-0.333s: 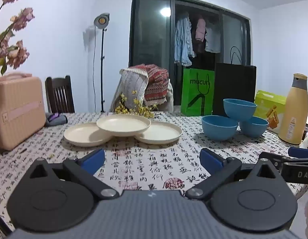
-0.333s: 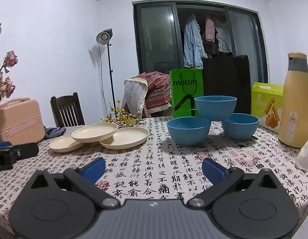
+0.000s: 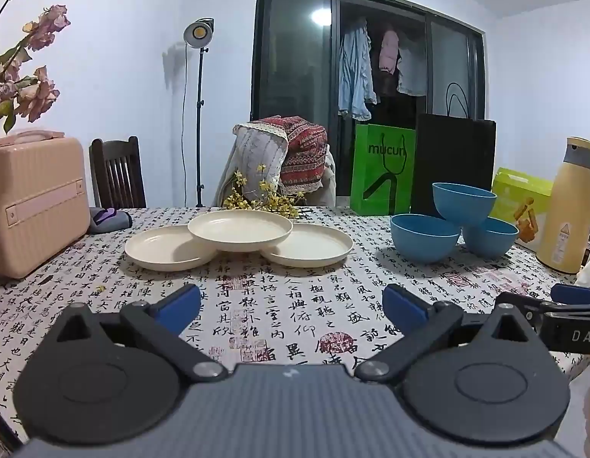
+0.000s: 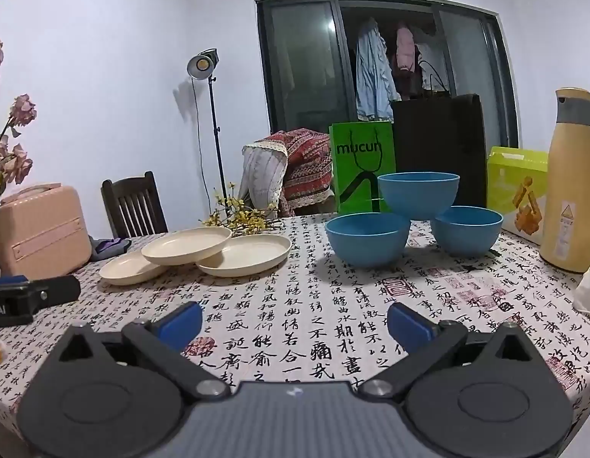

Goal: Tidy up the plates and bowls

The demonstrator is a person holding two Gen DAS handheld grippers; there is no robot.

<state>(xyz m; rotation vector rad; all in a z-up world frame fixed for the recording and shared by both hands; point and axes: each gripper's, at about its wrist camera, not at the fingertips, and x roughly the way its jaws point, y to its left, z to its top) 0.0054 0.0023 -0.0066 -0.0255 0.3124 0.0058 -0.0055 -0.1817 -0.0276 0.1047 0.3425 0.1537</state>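
Note:
Three cream plates lie on the patterned tablecloth [image 3: 295,305]: a top plate [image 3: 240,230] rests on the rims of a left plate [image 3: 161,250] and a right plate [image 3: 314,248]. Three blue bowls stand to their right, with a top bowl [image 3: 464,202] propped on a front bowl [image 3: 424,236] and a back bowl [image 3: 493,238]. The same plates [image 4: 188,246] and bowls [image 4: 367,238] show in the right wrist view. My left gripper [image 3: 291,303] is open over the near cloth, nothing between its fingers. My right gripper [image 4: 295,324] is open too, near the front, facing the bowls.
A pink case [image 3: 35,202] stands at the left with dried flowers [image 3: 23,76] above it. A yellow bottle [image 4: 569,187] and a green box [image 4: 518,187] stand at the right. Green bag [image 3: 382,170], black bag [image 3: 453,168], yellow sprigs [image 3: 264,198] and chairs line the far edge.

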